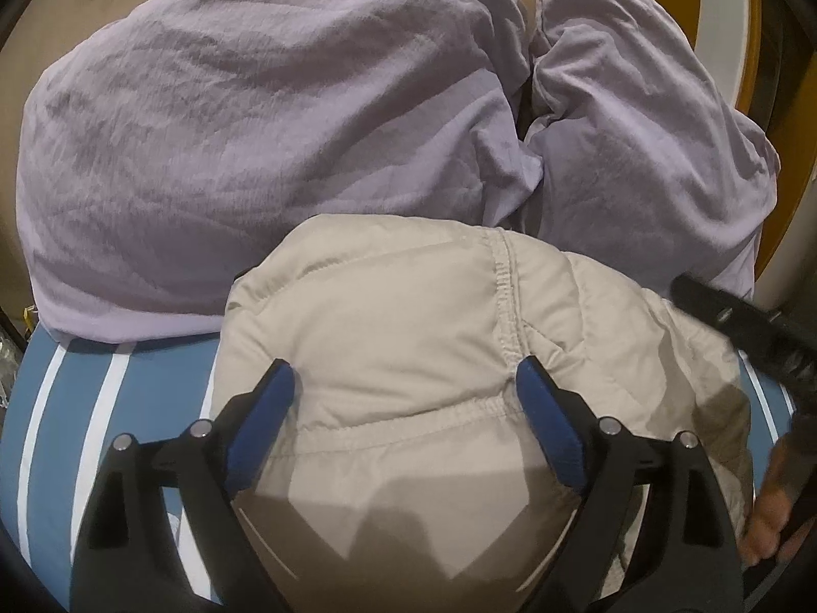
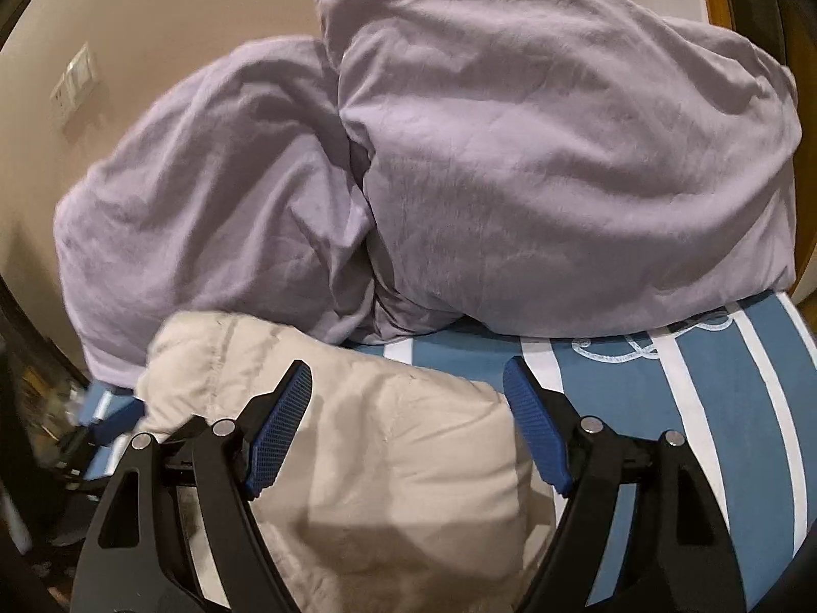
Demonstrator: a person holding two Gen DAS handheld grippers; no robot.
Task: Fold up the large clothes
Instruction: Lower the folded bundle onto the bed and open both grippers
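Observation:
A beige padded garment lies bunched in a folded heap on a blue and white striped bed sheet. My left gripper hovers over it, jaws wide apart, with the blue pads clear of the cloth on either side. My right gripper also stands open, above the right end of the same garment; nothing is pinched. Part of the right gripper's black body and a hand show at the left wrist view's right edge. The left gripper is blurred at the right wrist view's left edge.
A bulky lilac duvet and a lilac pillow are piled just behind the garment. Bare striped sheet lies to the right. A beige wall with a switch plate stands behind, and a wooden frame at the far right.

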